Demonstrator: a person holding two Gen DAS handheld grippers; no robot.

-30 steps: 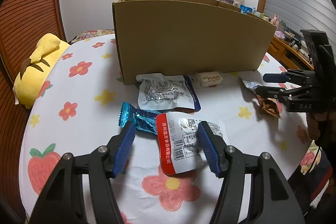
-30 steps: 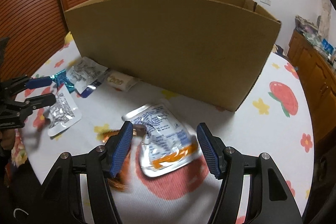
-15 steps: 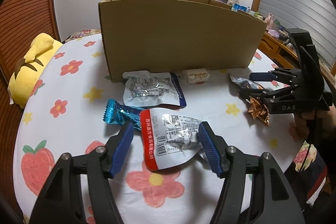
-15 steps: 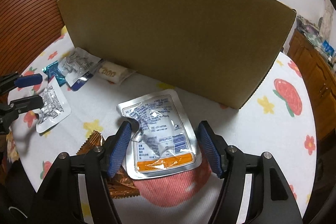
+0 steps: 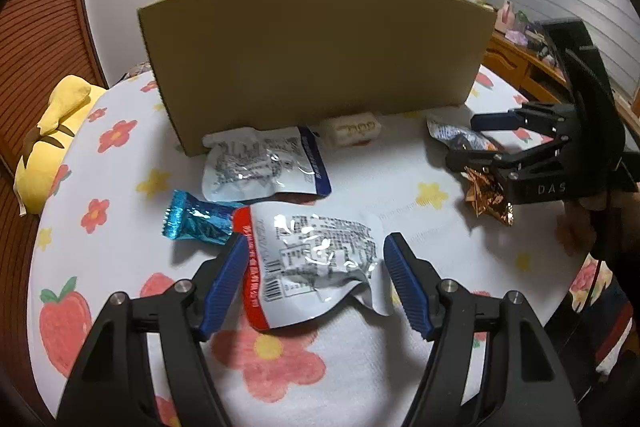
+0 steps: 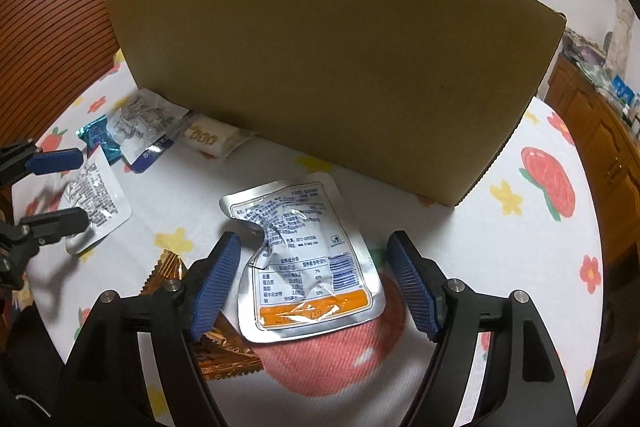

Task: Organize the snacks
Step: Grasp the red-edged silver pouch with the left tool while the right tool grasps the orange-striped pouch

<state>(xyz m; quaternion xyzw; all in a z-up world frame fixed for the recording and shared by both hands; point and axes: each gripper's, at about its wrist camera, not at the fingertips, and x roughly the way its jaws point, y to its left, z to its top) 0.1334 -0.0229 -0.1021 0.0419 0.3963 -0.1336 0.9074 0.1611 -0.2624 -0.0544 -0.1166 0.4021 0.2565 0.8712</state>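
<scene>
My left gripper (image 5: 314,277) is open, its jaws on either side of a silver packet with a red edge (image 5: 308,259) lying on the flowered tablecloth. My right gripper (image 6: 314,279) is open around a silver packet with an orange band (image 6: 304,259). A gold wrapper (image 6: 176,275) lies under its left finger. A blue foil candy (image 5: 196,219), a silver packet with a blue edge (image 5: 260,163) and a small white snack (image 5: 352,129) lie in front of the tall cardboard box (image 5: 316,55). The right gripper also shows in the left wrist view (image 5: 484,139).
The box wall (image 6: 332,67) stands close behind both packets. A yellow plush toy (image 5: 52,131) sits at the table's left edge. Wooden drawers (image 6: 600,135) stand to the right. The table edge (image 5: 560,311) is near on the right.
Both grippers have dropped lower and closer to their packets. The box now fills more of both views. Both jaws stay open.
</scene>
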